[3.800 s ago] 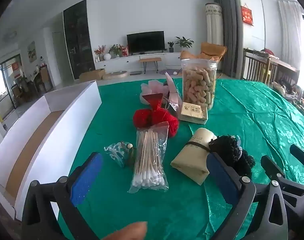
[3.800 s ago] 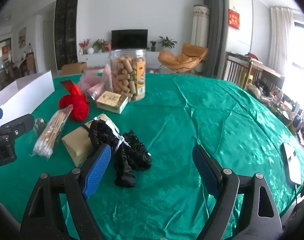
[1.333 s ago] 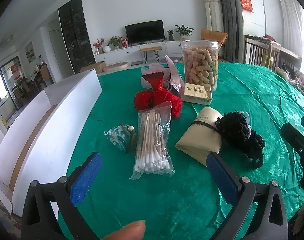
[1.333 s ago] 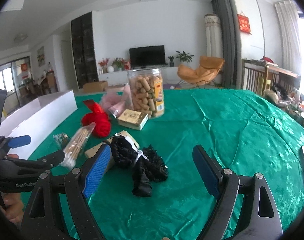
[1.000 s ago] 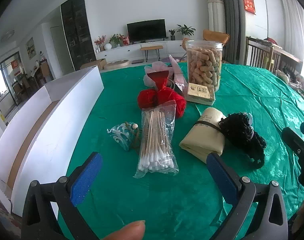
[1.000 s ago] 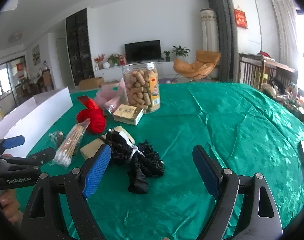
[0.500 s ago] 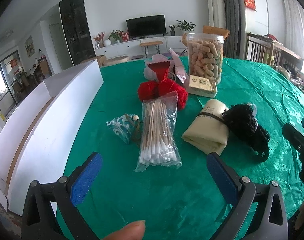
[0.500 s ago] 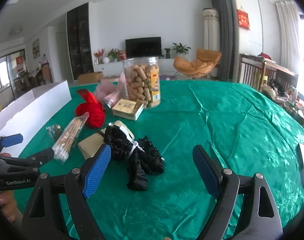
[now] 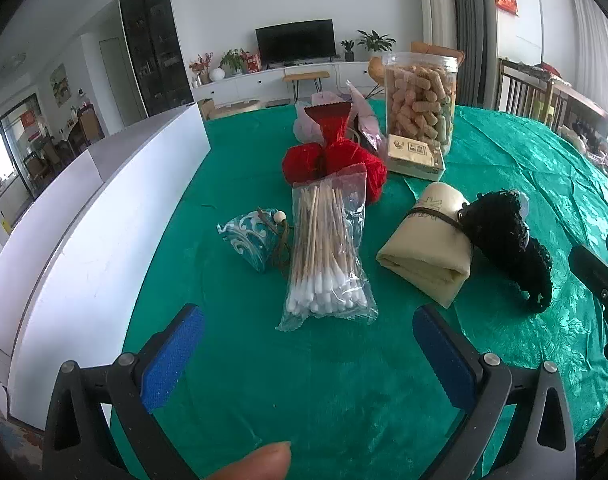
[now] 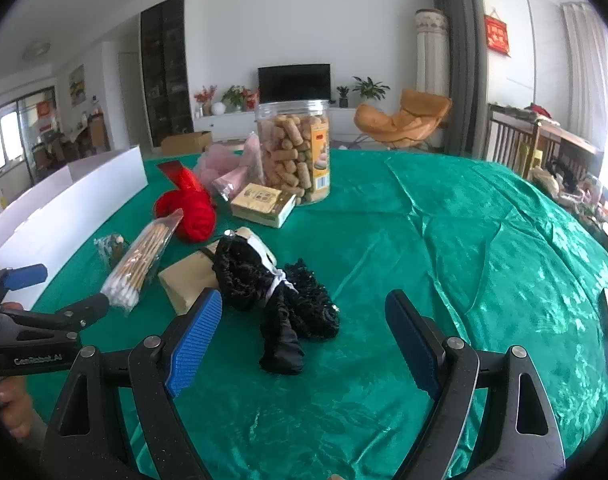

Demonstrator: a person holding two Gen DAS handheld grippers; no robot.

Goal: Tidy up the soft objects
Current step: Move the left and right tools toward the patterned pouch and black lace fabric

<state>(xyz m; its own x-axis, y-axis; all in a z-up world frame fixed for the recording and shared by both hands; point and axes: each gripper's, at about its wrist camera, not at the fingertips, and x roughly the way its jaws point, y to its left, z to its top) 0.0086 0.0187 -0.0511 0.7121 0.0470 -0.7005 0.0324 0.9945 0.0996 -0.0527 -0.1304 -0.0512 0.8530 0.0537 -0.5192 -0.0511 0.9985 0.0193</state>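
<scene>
At lower centre of the right wrist frame, your right hand-held gripper (image 10: 302,338) gapes wide and empty before the black lace bundle (image 10: 276,292); your left hand-held gripper (image 9: 308,354) does likewise before the cotton swab bag (image 9: 326,252). Pinch the lace loosely and it could slip or drag the touching beige cloth roll (image 9: 428,250).

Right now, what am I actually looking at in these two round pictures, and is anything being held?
No robot here: a person holds two hand grippers, each with a fisheye camera looking along its blue-padded fingers. One picture is from the left gripper, the other from the right gripper. Both are open and hold nothing. On the green tablecloth lie a bag of cotton swabs, red yarn, a small teal pouch, a folded beige cloth, black lace fabric, a snack jar and a white box.
</scene>
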